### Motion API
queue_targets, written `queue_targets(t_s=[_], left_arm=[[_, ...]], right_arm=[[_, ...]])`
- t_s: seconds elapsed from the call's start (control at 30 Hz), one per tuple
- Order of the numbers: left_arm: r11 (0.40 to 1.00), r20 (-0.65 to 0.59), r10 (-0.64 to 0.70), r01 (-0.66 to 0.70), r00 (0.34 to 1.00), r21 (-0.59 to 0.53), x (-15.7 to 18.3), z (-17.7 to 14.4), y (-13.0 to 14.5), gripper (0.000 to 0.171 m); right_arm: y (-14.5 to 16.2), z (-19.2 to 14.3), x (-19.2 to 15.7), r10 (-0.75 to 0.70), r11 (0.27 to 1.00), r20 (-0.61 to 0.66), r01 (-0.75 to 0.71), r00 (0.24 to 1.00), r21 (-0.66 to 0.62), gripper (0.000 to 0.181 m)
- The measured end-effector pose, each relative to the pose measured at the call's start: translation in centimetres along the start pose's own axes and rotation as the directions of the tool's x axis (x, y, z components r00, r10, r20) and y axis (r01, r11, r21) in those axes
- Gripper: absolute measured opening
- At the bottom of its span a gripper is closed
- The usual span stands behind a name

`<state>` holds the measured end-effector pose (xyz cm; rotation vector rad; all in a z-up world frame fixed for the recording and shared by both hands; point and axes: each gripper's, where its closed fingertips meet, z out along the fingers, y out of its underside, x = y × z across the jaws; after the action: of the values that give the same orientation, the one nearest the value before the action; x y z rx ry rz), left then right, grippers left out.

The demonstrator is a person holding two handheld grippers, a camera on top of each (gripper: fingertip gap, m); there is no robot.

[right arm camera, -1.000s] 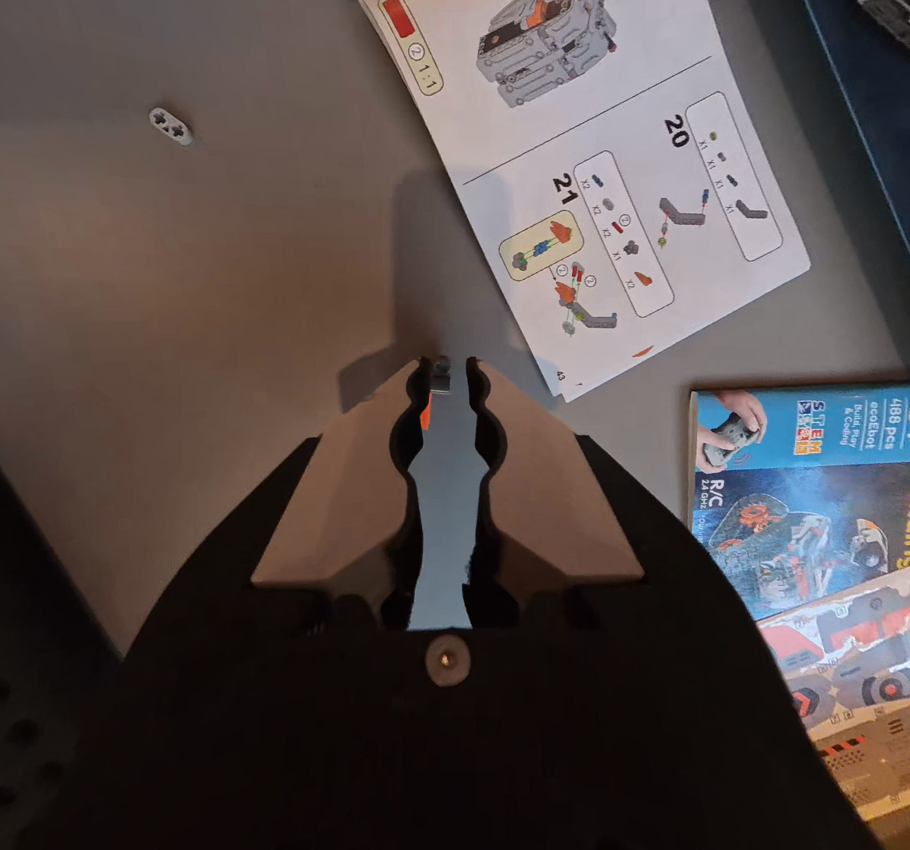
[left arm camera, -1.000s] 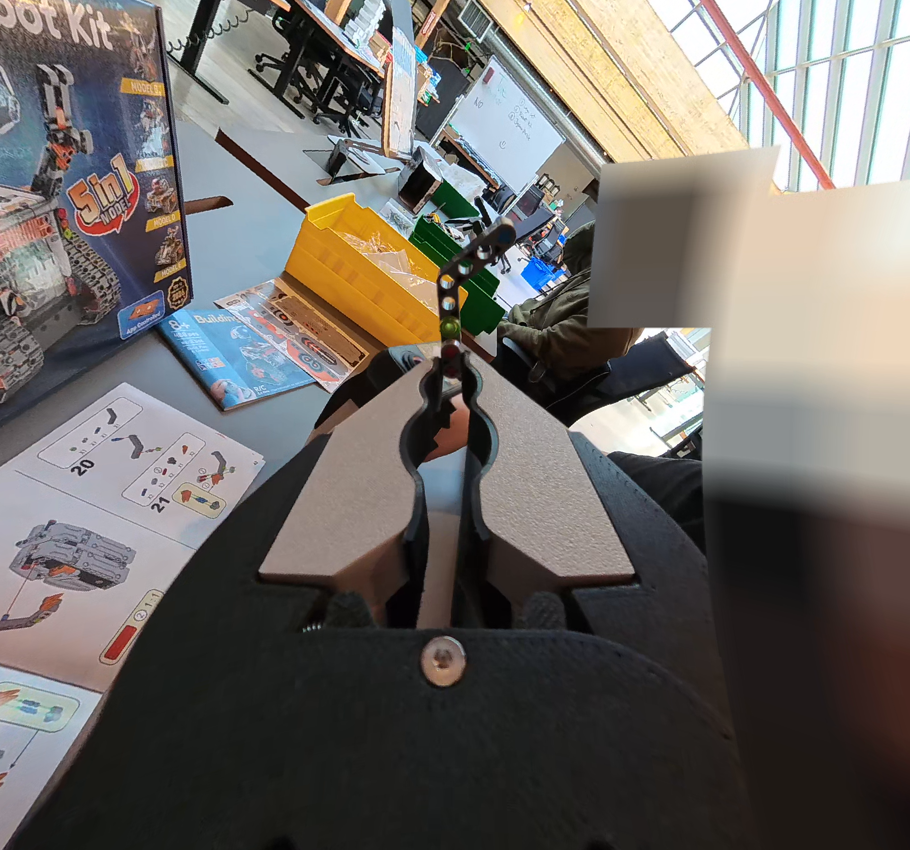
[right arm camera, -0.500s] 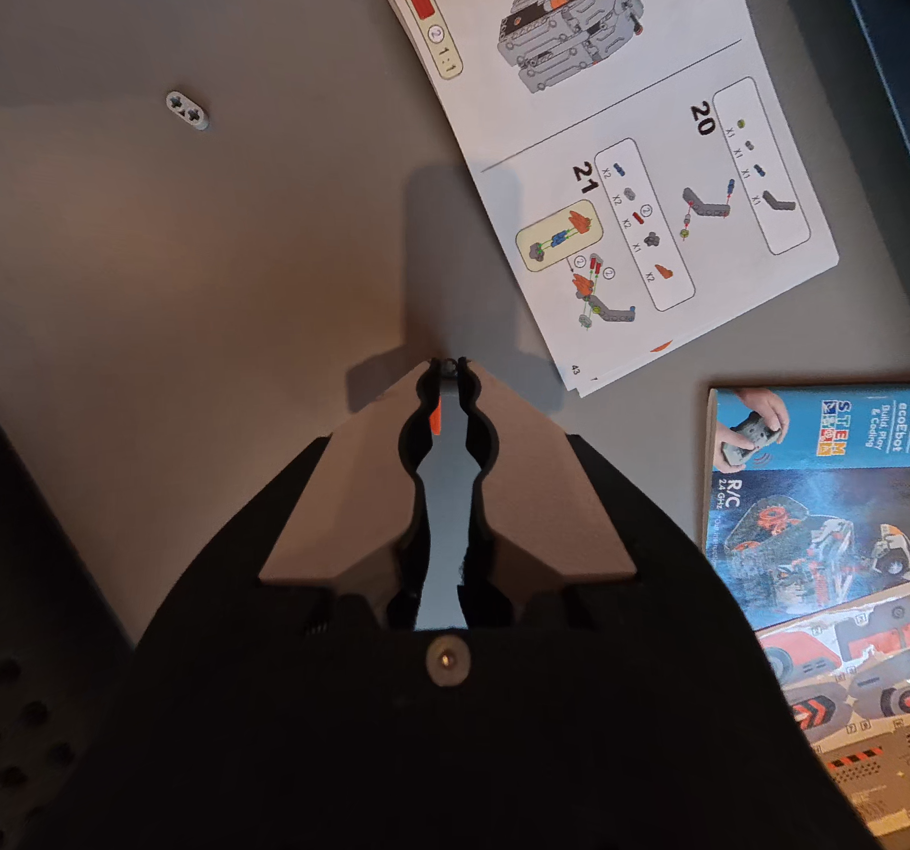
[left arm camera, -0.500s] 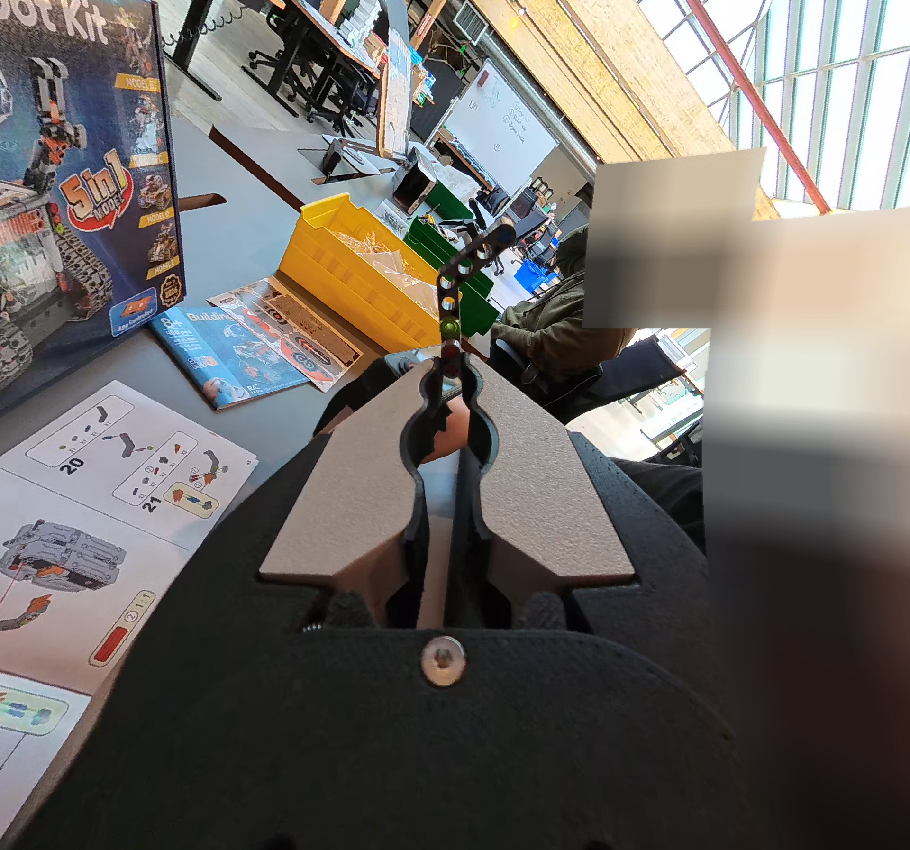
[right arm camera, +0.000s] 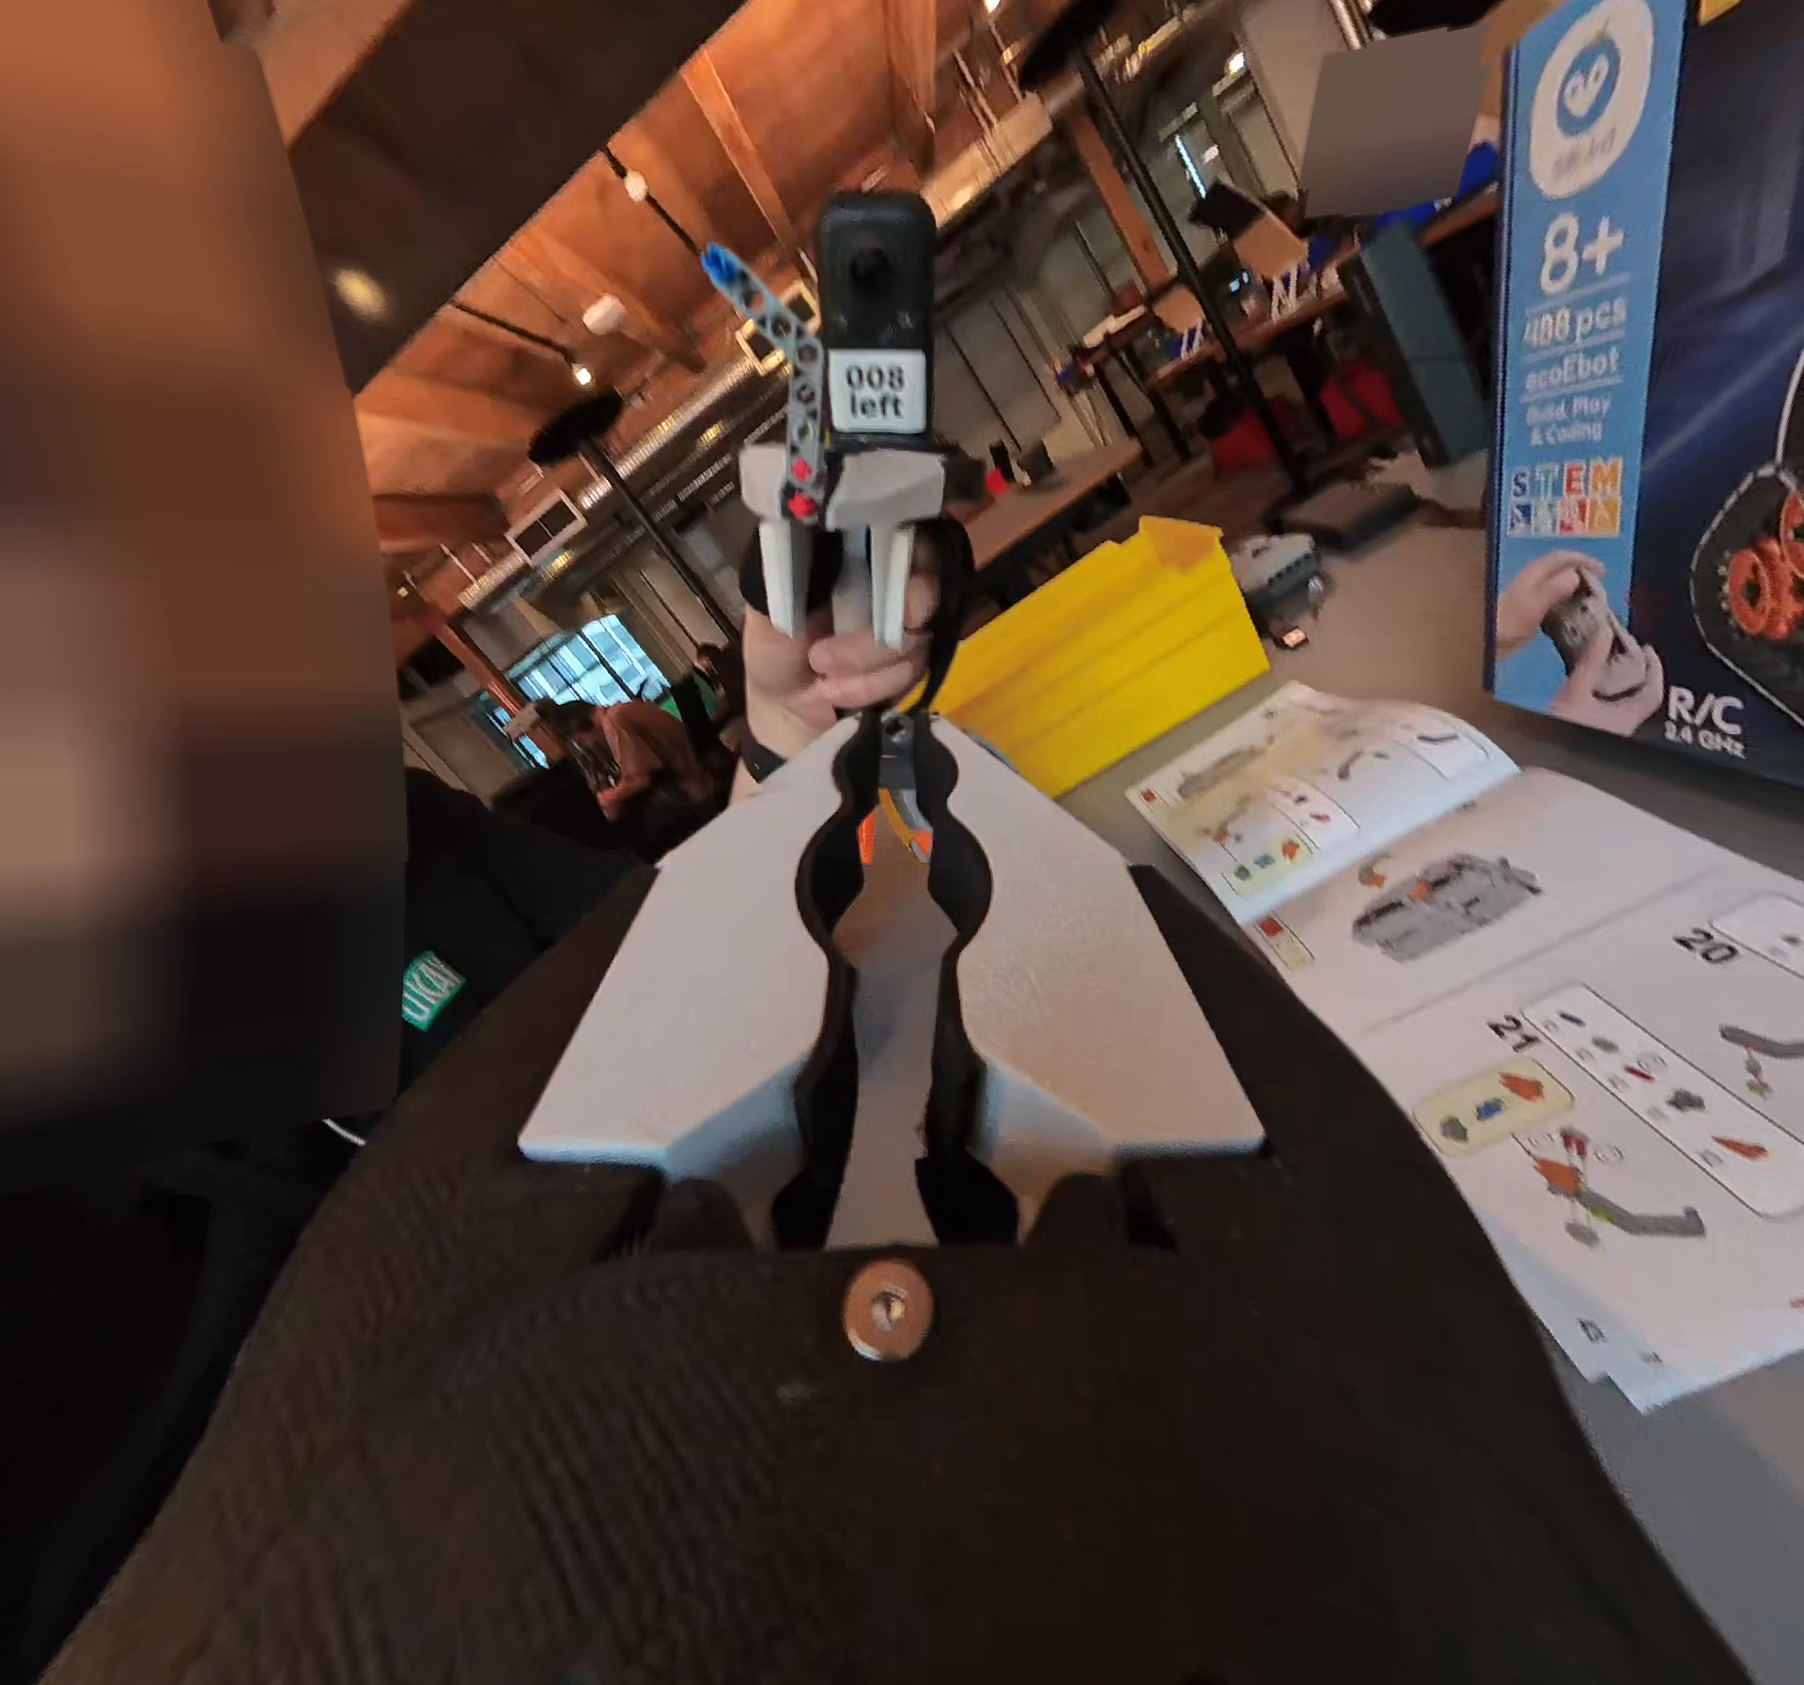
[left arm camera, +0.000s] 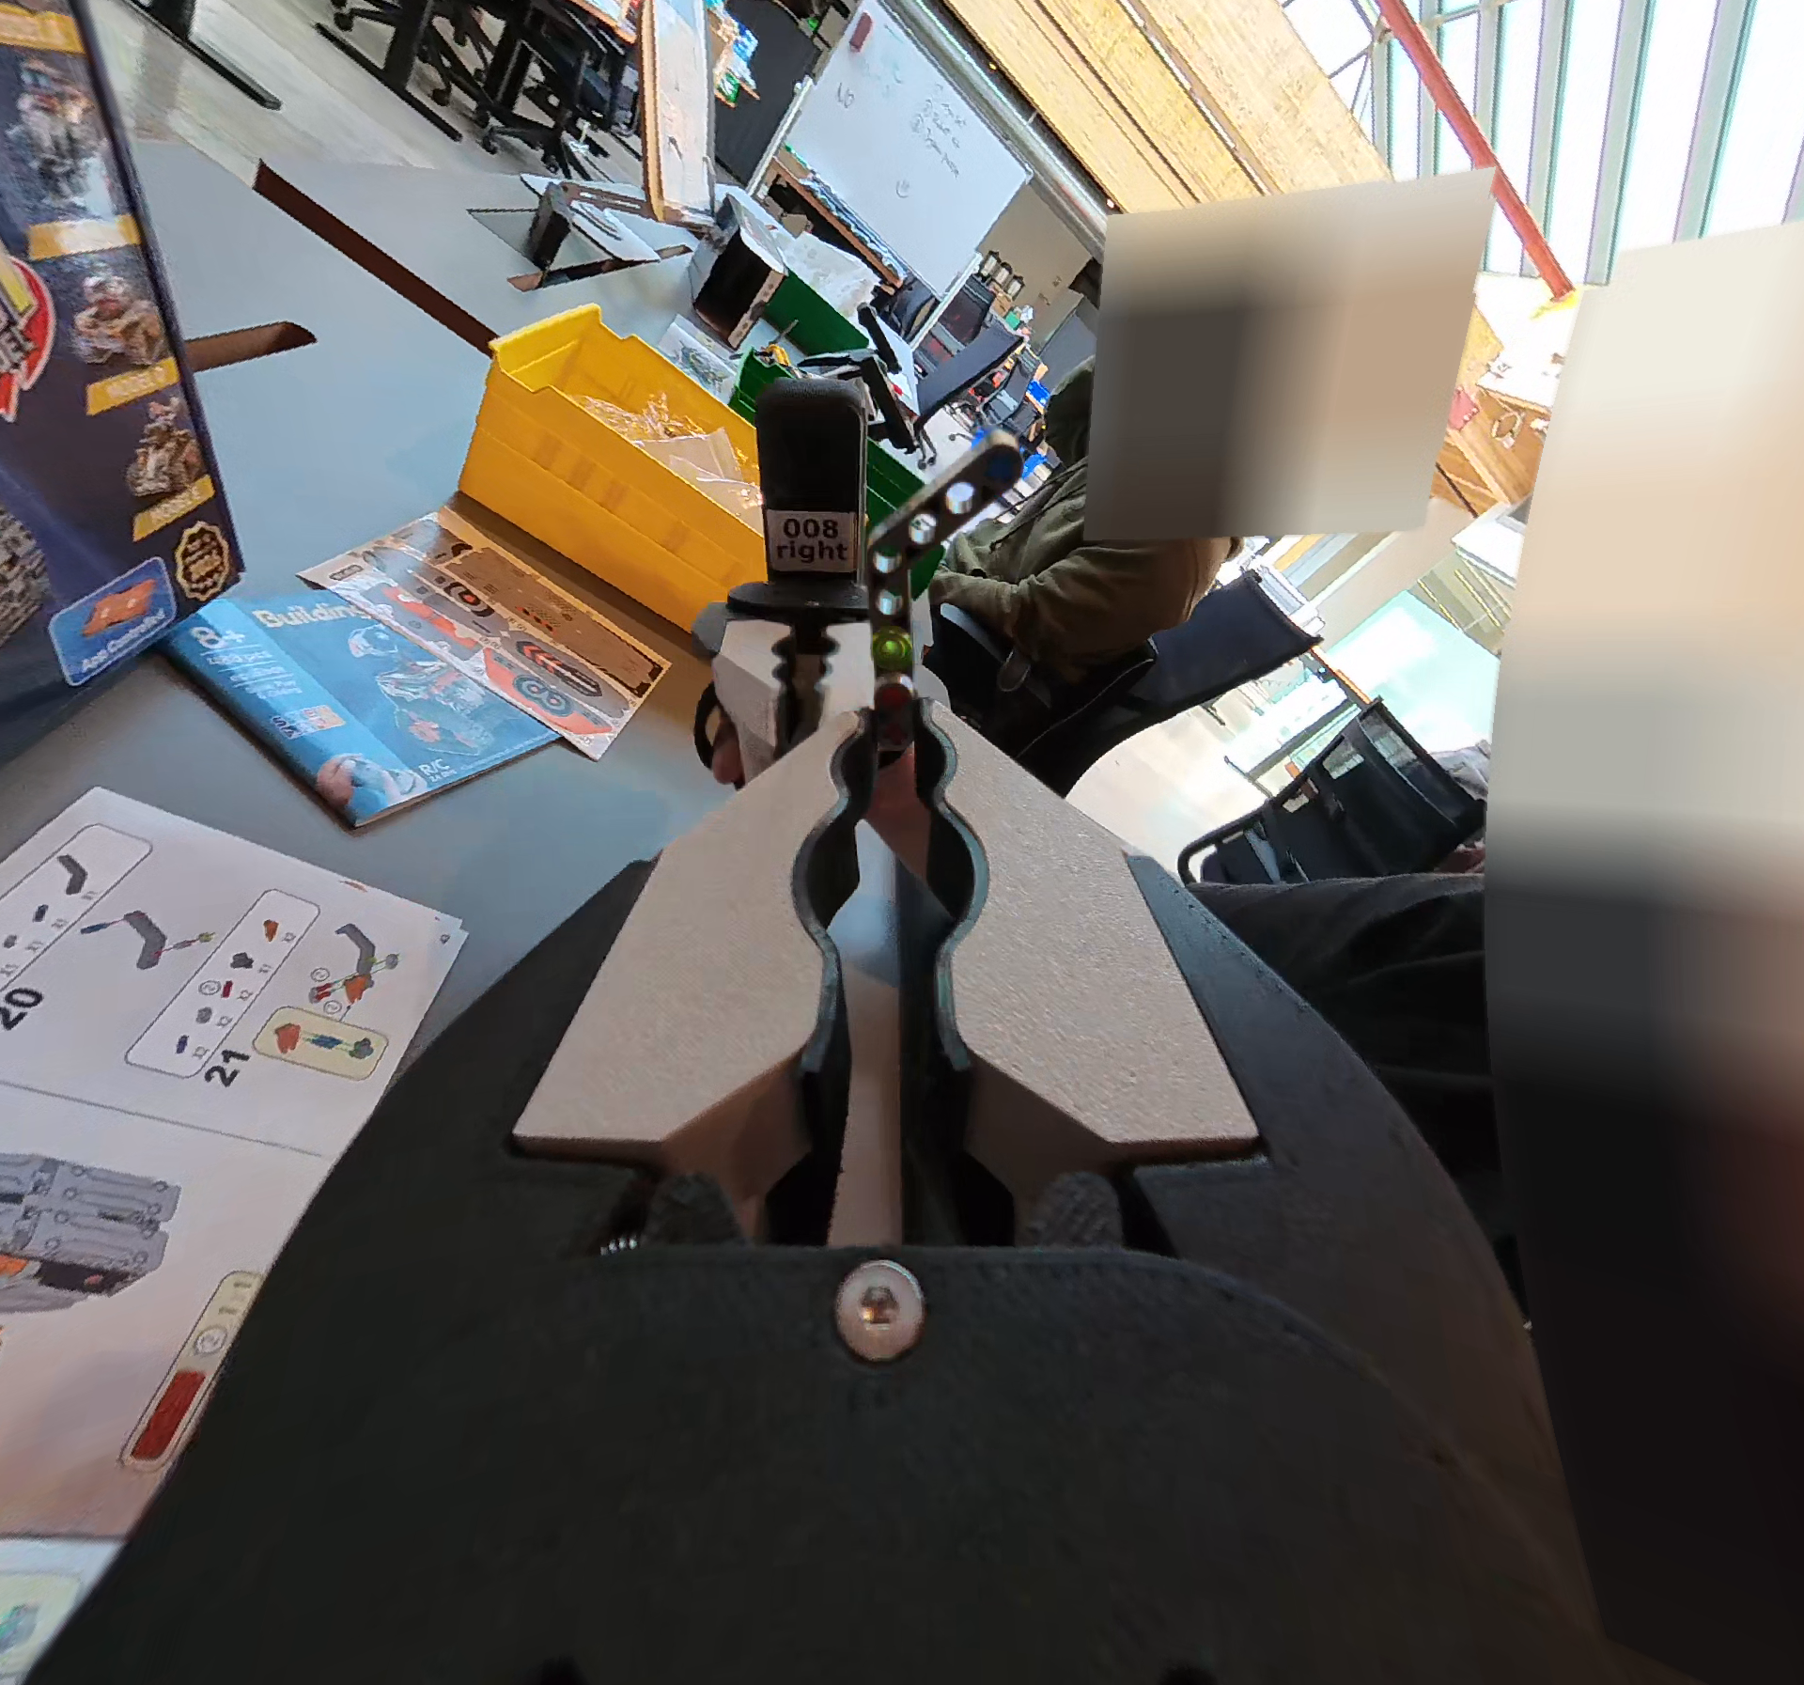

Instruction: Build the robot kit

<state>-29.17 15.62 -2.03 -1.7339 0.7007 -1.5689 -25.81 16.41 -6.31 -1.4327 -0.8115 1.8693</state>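
We see left gripper [left arm camera: 890,732] clenched on bent grey beam [left arm camera: 918,554], beam sticking up past fingertips, green and red pins near its base. Right gripper [right arm camera: 890,740] clenched on small orange-grey piece [right arm camera: 903,784]. Grippers face each other, near. Open instruction booklet [left arm camera: 225,984] on grey table [left arm camera: 342,427] at left, yellow bin [left arm camera: 586,466] farther.

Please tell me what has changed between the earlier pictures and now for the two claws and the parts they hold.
The right claw closed on a small grey and orange piece on the table, then lifted it up to face the left claw. The left claw stayed shut on the bent grey beam, held upright as before. The open instruction booklet and yellow bin did not move.
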Motion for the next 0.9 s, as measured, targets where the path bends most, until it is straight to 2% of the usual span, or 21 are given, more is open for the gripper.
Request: queue_targets(t_s=[0.17,0.23,0.3,0.33,0.4,0.5,0.6,0.67,0.9], left_arm=[[1.000,-0.053,-0.001,0.001,0.999,0.002,0.2,1.5,0.5,0.005],[1.000,-0.035,-0.028,0.028,0.999,-0.006,-0.5,1.4,0.7,0.005],[0.999,-0.003,-0.034,0.034,0.999,0.007,-0.9,0.6,0.3,0.005],[1.000,0.028,-0.026,0.026,0.999,0.012,-1.2,0.0,0.1,0.005],[1.000,0.115,0.001,-0.002,0.993,0.010,-1.9,-1.6,-0.3,0.005],[0.999,0.189,0.025,-0.034,0.982,0.040,-1.7,-4.2,-1.4,0.005],[0.997,0.259,0.045,-0.059,0.965,0.044,-1.3,-6.3,-1.8,0.005],[0.996,0.293,0.069,-0.084,0.954,0.038,-1.0,-7.4,-1.9,0.005],[0.995,0.298,0.033,-0.060,0.954,0.082,-1.2,-8.6,-2.5,0.005]], right_arm=[[-1.1,0.6,-0.6,0.022,0.997,0.028,-0.024,0.999,0.069,0.005],[0.5,0.7,0.8,0.016,1.000,-0.060,-0.017,0.998,-0.020,0.005],[4.0,-0.3,4.3,-0.060,0.972,-0.272,-0.005,0.960,-0.234,0.006],[6.1,-1.3,5.9,-0.141,0.928,-0.363,-0.005,0.921,-0.373,0.006],[9.6,-2.7,7.5,-0.303,0.796,-0.420,-0.014,0.855,-0.605,0.006],[12.5,-3.0,8.4,-0.431,0.635,-0.395,-0.039,0.811,-0.772,0.006],[14.1,-3.2,9.2,-0.501,0.518,-0.367,-0.068,0.784,-0.853,0.006],[14.5,-3.4,9.6,-0.542,0.468,-0.351,-0.072,0.763,-0.881,0.006],[15.5,-3.4,9.7,-0.564,0.417,-0.336,-0.091,0.754,-0.904,0.006]])
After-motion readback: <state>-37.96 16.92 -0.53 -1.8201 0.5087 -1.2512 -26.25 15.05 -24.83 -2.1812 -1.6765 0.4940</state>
